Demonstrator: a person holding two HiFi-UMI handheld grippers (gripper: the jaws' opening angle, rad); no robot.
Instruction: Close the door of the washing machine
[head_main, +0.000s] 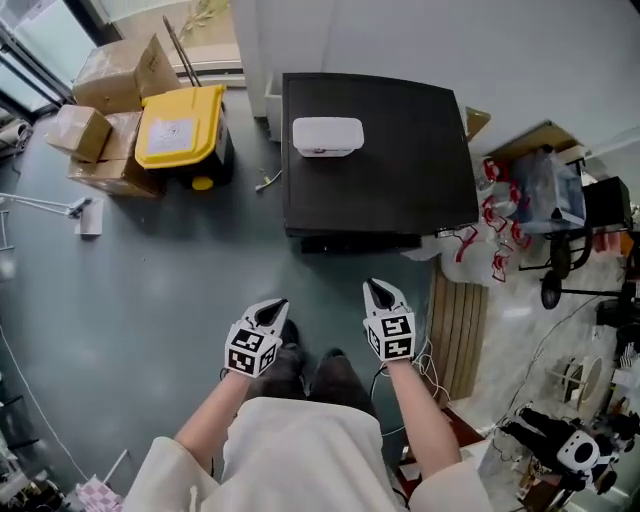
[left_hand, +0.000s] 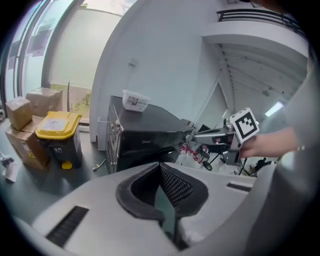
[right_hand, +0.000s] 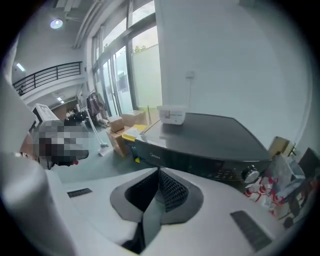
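Black washing machine (head_main: 380, 150): set on the floor on the far side of both tongs, a white box (head_main: 327, 136) carried on its top.
Left tongs (head_main: 271, 314): clenched, nothing gripped.
Right tongs (head_main: 380, 296): clenched, nothing gripped.

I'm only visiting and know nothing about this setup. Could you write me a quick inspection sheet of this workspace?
Surface: grey floor; the machine stands on it.
Job's things: dark washing machine, seen from above; no door juts from its front; white box on top.
Clutter: yellow-lidded bin and cardboard boxes on its left; red-and-white bags and wooden slatted panel on its right.
Grippers: left gripper and right gripper held short of the machine, fingers together, holding nothing.
Cables: white cable on the floor beside the machine.
Surroundings: white wall; tall windows.
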